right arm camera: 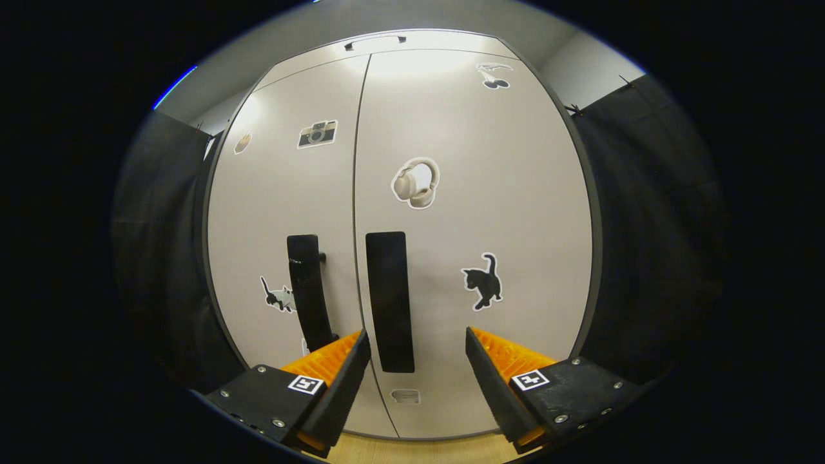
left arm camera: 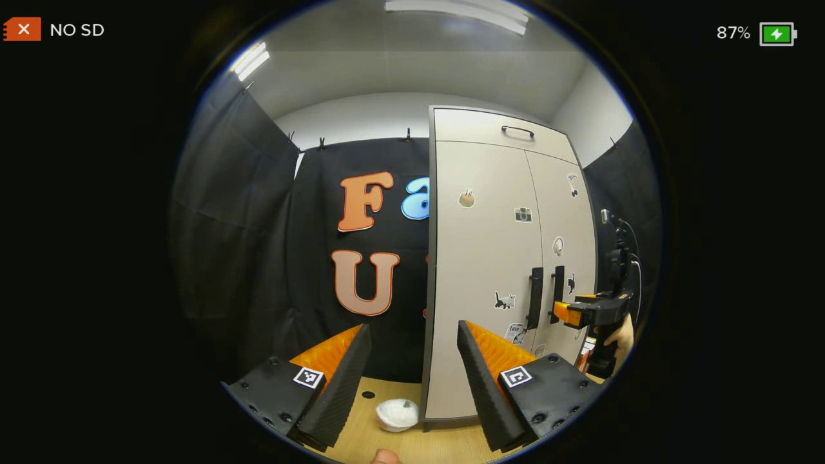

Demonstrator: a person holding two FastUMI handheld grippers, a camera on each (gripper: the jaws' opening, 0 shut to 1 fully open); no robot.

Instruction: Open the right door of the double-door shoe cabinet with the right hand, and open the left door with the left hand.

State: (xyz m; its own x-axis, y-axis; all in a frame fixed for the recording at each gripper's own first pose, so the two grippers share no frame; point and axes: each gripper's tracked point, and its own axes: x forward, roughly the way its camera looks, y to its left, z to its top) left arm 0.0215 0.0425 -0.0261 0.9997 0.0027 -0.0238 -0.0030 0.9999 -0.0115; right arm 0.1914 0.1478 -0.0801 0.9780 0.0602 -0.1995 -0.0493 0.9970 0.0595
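Both doors shut: your right gripper [right arm camera: 417, 351], jaws wide, nears the right handle [right arm camera: 390, 301]; drift left and you snag the left handle [right arm camera: 309, 293]; left gripper [left arm camera: 414, 345] waits open

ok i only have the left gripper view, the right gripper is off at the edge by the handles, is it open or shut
Observer: Open. In the right gripper view the right gripper has its fingers spread wide.
Operator: lined up on which handle
Observer: The right door's handle stands in the gap, nearer its left finger; the left door's handle is outside it.
Operator: either door ajar
Observer: Both look shut; the seam between the left door and the right door is a thin, even line.
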